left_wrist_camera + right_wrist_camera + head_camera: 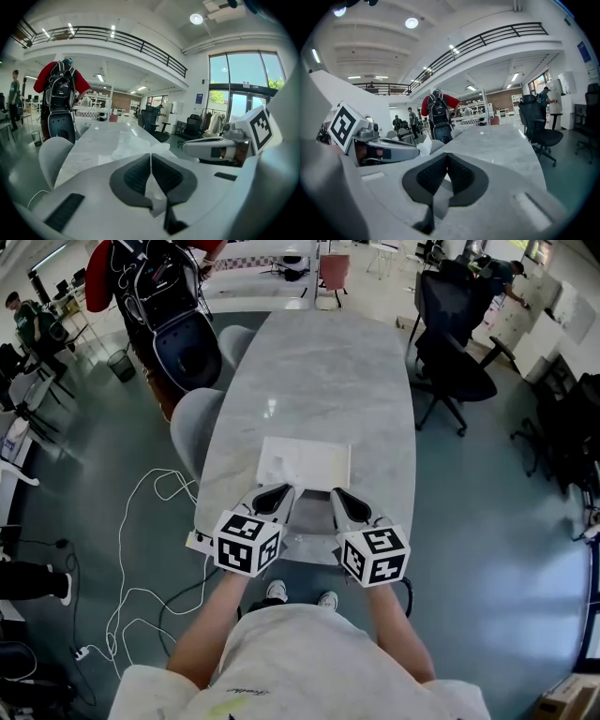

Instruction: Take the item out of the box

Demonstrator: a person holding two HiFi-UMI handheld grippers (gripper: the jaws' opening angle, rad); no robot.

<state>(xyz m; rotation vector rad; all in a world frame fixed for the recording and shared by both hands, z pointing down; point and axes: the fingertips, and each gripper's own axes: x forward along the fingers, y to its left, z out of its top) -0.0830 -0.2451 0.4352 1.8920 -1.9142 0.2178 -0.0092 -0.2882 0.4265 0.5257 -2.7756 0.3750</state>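
flat white box (314,460), lying level near my end of the grey table (319,362), centred across it; crumpled pale wrapping (275,470) sits at its left side.

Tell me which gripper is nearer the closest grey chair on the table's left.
Left. The left gripper is over the near end of the table, on the side of the grey chair; the right gripper is beside it, farther from the chair.
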